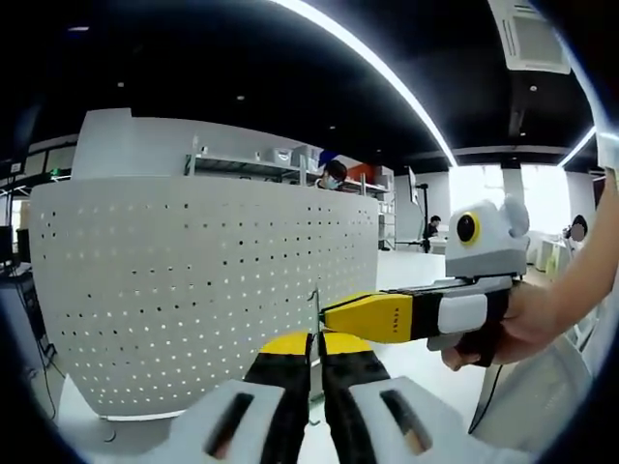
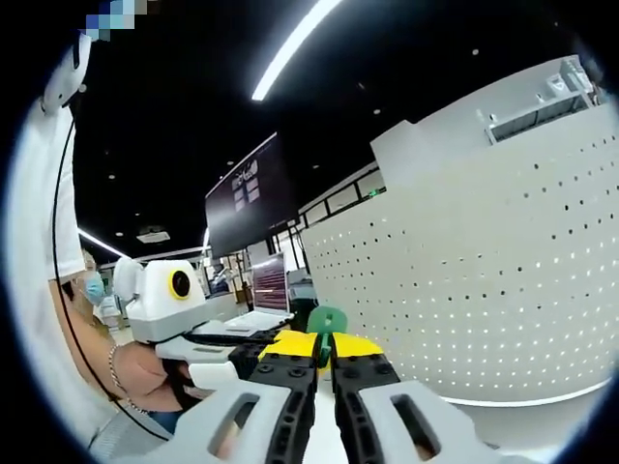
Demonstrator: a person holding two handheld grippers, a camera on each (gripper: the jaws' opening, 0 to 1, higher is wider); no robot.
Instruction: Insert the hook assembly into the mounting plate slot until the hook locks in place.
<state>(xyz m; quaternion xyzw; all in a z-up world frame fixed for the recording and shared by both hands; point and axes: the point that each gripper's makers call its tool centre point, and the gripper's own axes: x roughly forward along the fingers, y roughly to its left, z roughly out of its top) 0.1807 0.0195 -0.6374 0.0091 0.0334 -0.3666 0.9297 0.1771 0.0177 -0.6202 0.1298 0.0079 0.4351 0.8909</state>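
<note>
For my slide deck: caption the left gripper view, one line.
Both grippers, left and right, meet at a thin metal hook before the white perforated mounting plate.

The pegboard [image 1: 203, 290] is white, dotted all over with an even grid of small dark holes. The left gripper [image 1: 316, 358] has yellow-tipped black fingers [image 1: 280, 372] on a white body. At three o'clock in the left gripper view, the right gripper [image 1: 334, 314] shows a yellow finger and a white and black body. In the right gripper view a green piece [image 2: 326, 324] sits at the yellow fingertips.
</note>
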